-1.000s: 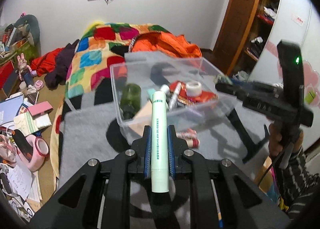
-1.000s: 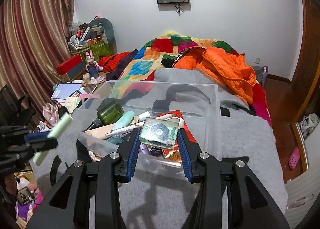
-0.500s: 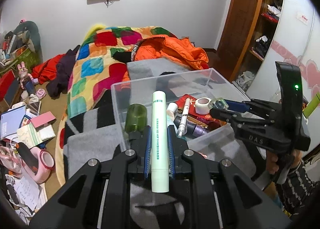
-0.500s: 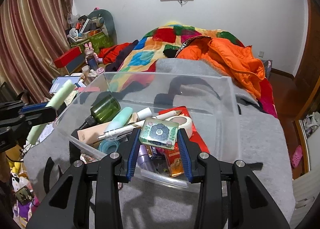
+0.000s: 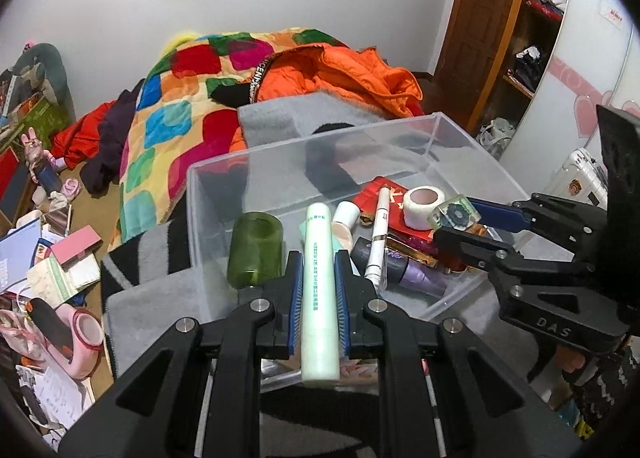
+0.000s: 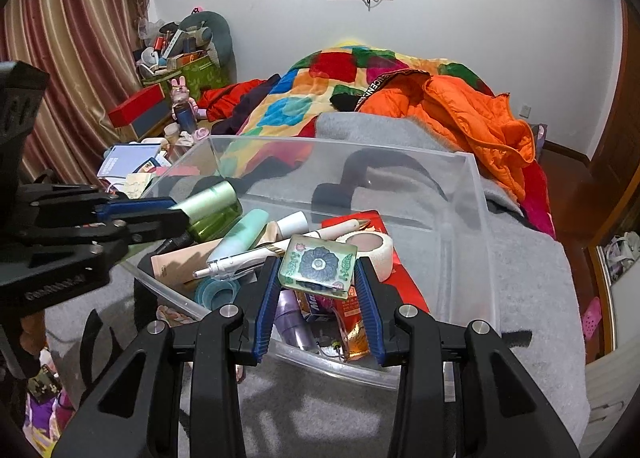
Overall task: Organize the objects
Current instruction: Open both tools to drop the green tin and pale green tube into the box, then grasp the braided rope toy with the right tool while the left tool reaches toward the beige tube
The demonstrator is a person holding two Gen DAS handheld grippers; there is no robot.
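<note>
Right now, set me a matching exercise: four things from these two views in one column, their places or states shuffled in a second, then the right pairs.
Things
1. pale green tube
2. flower-patterned block
3. roll of white tape
4. orange jacket

Places or states
A. lying in the clear bin
B. clamped in the left gripper
C. heaped on the bed behind the bin
D. clamped in the right gripper, above the bin

Pairs: 1-B, 2-D, 3-A, 4-C
</note>
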